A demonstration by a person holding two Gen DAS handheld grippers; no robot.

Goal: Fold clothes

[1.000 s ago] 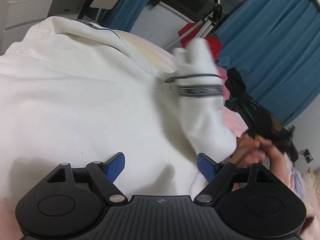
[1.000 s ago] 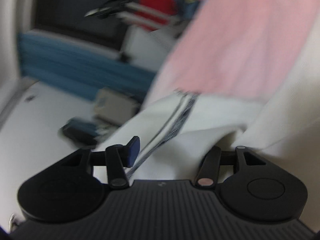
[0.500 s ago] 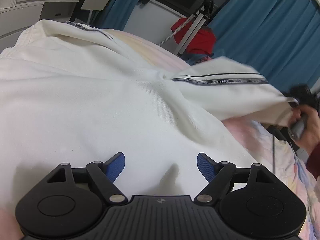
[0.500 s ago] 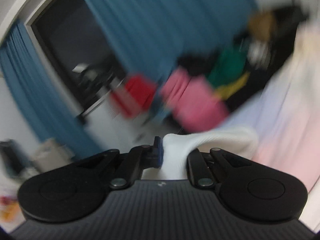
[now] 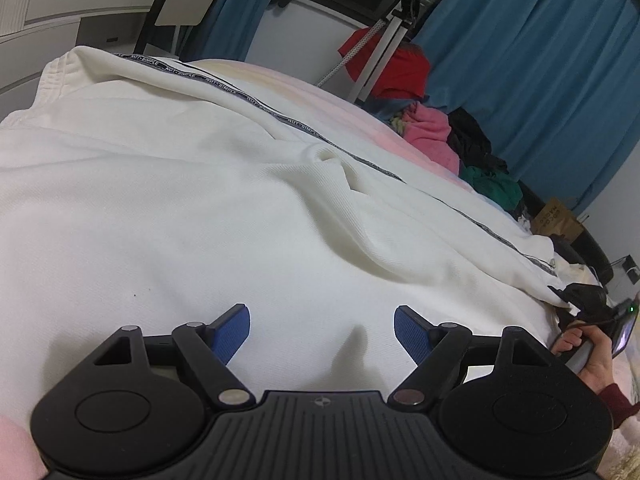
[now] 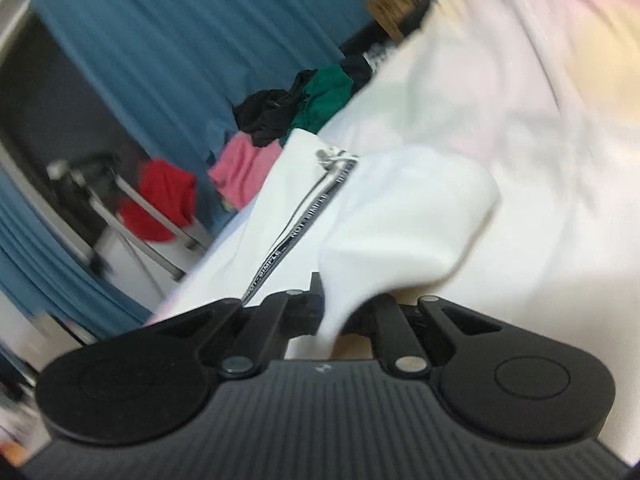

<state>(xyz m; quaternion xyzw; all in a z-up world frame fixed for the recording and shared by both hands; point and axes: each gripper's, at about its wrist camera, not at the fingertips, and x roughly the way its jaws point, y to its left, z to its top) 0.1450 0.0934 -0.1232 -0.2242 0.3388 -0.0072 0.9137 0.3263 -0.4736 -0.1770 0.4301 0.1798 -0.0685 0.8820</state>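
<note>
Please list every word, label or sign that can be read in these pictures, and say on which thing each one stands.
"NOT-SIMPLE", repeated: on the dark woven tape along the seam of the white cotton garment.
The same tape in the right wrist view: blurred, only partly readable.
Print on the brown paper bag: too small to read.

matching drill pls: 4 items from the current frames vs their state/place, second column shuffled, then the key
Items
1. left gripper
2. right gripper
3. white knit garment with black lettered trim
4. pink crumpled cloth

States or places
A. in the clothes pile by the blue curtain
B. open, nothing between its blue pads
C. spread across the bed, one end pinched
D. shut on white fabric

Pairs: 1-B, 2-D, 3-C, 4-A
</note>
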